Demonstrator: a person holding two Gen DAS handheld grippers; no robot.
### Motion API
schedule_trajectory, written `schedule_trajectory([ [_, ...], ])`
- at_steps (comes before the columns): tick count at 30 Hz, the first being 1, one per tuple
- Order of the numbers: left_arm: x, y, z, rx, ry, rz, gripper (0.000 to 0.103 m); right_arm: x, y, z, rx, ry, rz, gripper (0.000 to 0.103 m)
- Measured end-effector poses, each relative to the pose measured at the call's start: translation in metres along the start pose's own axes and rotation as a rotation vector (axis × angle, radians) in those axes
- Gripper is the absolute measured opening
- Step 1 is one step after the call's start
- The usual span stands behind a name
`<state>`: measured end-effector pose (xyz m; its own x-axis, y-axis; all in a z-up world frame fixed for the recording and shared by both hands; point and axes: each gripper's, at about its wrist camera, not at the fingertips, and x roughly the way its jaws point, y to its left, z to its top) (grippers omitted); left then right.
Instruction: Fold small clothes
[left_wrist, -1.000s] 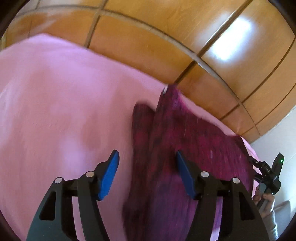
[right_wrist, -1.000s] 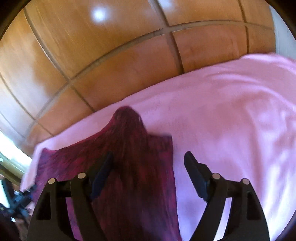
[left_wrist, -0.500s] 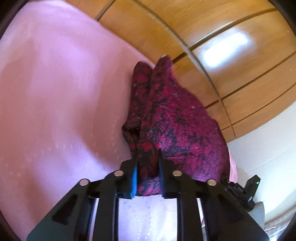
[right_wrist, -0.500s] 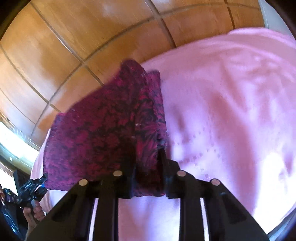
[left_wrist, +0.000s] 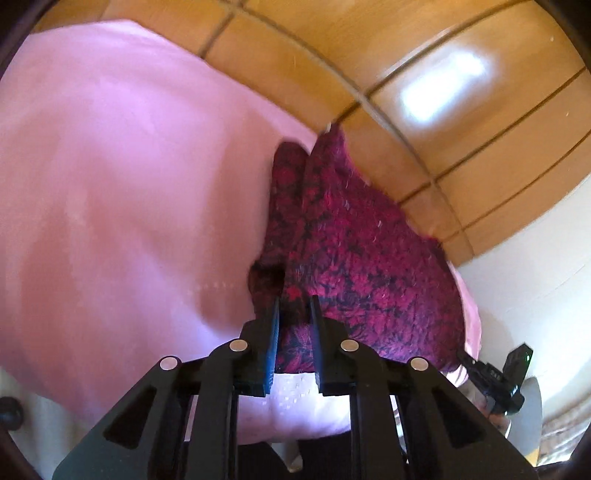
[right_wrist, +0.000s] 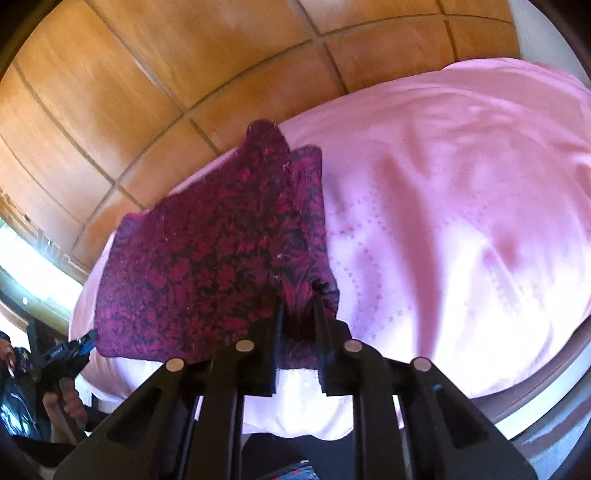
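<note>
A dark red patterned fleece garment lies folded on a pink bed cover, its near edge lifted off the cover. My left gripper is shut on the near left corner, with a bunch of cloth pinched between the blue pads. My right gripper has the near right corner between its fingers, and its jaws are still closing on it. Each gripper shows small in the other's view: the right gripper at the lower right, the left gripper at the lower left, held by a hand.
Wooden panels rise right behind the bed's far edge. A pale wall stands at the right of the left wrist view. The cover's near edge hangs just below my fingers. Bright window light comes from the far left.
Both grippers stood open over the garment a second ago. They have shut on its near corners, and the near edge now hangs lifted between them.
</note>
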<state>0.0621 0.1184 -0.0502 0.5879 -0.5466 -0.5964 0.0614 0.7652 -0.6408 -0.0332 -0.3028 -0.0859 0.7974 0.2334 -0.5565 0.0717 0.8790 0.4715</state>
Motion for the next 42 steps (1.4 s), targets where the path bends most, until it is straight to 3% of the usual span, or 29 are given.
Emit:
schedule_trajectory([
  [2, -0.010, -0.003, 0.004, 0.001, -0.028, -0.014, 0.014, -0.013, 0.011, -0.001, -0.030, -0.046, -0.033, 0.021],
  [5, -0.008, -0.012, 0.010, 0.037, -0.043, -0.006, 0.014, -0.014, 0.055, 0.000, -0.145, -0.055, 0.026, 0.024],
  [7, -0.005, -0.024, 0.006, 0.091, -0.040, -0.002, 0.014, -0.003, 0.083, -0.004, -0.208, -0.018, 0.086, 0.033],
  [9, -0.001, -0.046, -0.002, 0.186, -0.038, -0.027, 0.014, 0.013, 0.114, -0.015, -0.285, 0.026, 0.131, 0.040],
  [13, 0.027, -0.083, -0.027, 0.404, 0.083, -0.008, 0.014, 0.039, 0.145, -0.026, -0.344, 0.080, 0.152, 0.040],
  [19, 0.064, -0.112, -0.042, 0.506, 0.146, -0.047, 0.014, 0.052, 0.143, -0.024, -0.292, 0.100, 0.175, 0.042],
  [21, 0.081, -0.116, -0.049, 0.529, 0.180, -0.009, 0.014, 0.063, 0.134, -0.027, -0.302, 0.131, 0.131, 0.040],
  [23, 0.097, -0.102, -0.062, 0.513, 0.252, 0.044, 0.014, 0.077, 0.115, -0.038, -0.275, 0.209, 0.082, 0.037],
  [25, 0.100, -0.088, -0.068, 0.476, 0.259, 0.048, 0.014, 0.080, 0.100, -0.044, -0.248, 0.201, 0.104, 0.030],
  [27, 0.092, -0.084, -0.068, 0.440, 0.257, 0.024, 0.014, 0.078, 0.090, -0.042, -0.183, 0.186, 0.154, 0.030],
  [30, 0.077, -0.084, -0.063, 0.422, 0.220, 0.004, 0.014, 0.080, 0.090, -0.039, -0.168, 0.189, 0.161, 0.031],
  [33, 0.051, -0.082, -0.049, 0.406, 0.143, 0.007, 0.014, 0.073, 0.099, -0.038, -0.194, 0.202, 0.173, 0.044],
  [36, 0.027, -0.075, -0.028, 0.358, 0.028, 0.037, 0.047, 0.056, 0.109, -0.031, -0.215, 0.167, 0.177, 0.057],
  [39, 0.011, -0.066, -0.002, 0.302, -0.057, 0.042, 0.050, 0.039, 0.111, -0.013, -0.206, 0.096, 0.178, 0.059],
  [42, 0.014, -0.057, 0.025, 0.265, -0.094, 0.119, 0.050, 0.025, 0.107, 0.016, -0.173, 0.002, 0.152, 0.060],
])
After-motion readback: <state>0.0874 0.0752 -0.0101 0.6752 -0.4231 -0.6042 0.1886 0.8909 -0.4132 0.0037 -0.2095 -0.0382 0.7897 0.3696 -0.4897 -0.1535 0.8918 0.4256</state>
